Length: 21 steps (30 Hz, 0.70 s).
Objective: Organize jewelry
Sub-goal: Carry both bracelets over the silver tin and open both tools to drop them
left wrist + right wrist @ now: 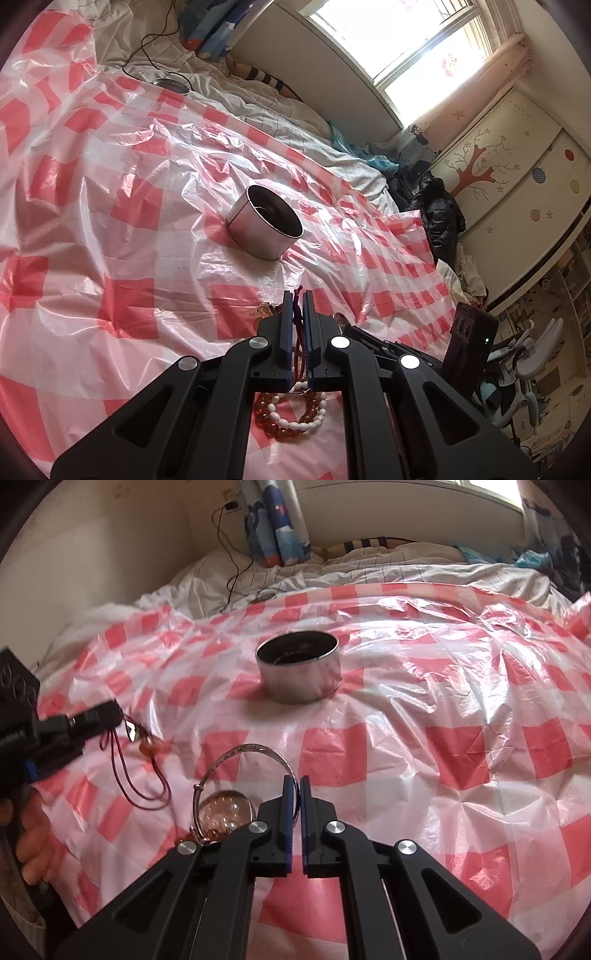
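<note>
A round metal tin (264,225) stands open on the red-and-white checked plastic sheet (110,221); it also shows in the right wrist view (300,672). My left gripper (297,295) is shut on a dark red cord necklace (295,317), whose loops and amber pendant hang in the right wrist view (146,746). An amber bead bracelet (273,424) and a white bead bracelet (295,422) lie under the left gripper. My right gripper (294,781) is shut on a silver bangle (251,748). A rose-gold ring-shaped piece (223,812) lies beside it.
White bedding (332,576) and a black cable (231,572) lie beyond the sheet. A second round metal lid (171,85) rests far back on the bed. A wardrobe (517,166) and piled dark clothes (436,206) stand off the bed's right side.
</note>
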{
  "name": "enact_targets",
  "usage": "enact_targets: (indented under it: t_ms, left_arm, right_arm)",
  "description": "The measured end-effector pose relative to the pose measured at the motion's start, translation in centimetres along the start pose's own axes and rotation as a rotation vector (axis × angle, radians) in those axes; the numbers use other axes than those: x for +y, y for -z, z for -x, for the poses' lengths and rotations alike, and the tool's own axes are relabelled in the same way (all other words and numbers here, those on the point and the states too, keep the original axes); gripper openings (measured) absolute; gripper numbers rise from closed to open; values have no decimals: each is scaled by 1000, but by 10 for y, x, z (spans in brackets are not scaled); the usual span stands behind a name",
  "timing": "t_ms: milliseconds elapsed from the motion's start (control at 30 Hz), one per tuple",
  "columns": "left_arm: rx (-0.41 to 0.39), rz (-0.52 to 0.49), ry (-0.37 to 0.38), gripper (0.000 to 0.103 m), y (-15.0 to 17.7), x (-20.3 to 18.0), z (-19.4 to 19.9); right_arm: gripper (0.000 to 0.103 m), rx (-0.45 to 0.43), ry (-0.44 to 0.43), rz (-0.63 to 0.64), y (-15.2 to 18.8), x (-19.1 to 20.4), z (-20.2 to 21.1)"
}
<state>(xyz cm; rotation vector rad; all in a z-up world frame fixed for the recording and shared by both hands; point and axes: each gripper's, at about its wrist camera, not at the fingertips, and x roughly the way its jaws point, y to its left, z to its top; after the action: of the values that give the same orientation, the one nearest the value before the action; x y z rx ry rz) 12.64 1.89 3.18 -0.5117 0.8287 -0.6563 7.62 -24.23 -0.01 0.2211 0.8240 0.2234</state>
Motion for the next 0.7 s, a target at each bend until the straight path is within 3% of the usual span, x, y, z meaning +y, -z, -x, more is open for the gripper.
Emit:
enact_targets:
  t_ms: [167,333,500,700]
  left_arm:
    - [-17,-54,30,4,-26,-23,-7]
    - [-12,-122,56,5,-64,-53,-39]
    - [0,-130,65,5,-95,-59,-86]
    - [-4,-67,73,4,-117,-37,-133]
  right_arm:
    - [4,-44,1,-57,-36,-20,8]
    - [4,-100,10,-60,-72,-23,-1]
    - [4,-100,11,-113,-73,-42,-12]
    - [4,-126,9,-159,-76,-57,-7]
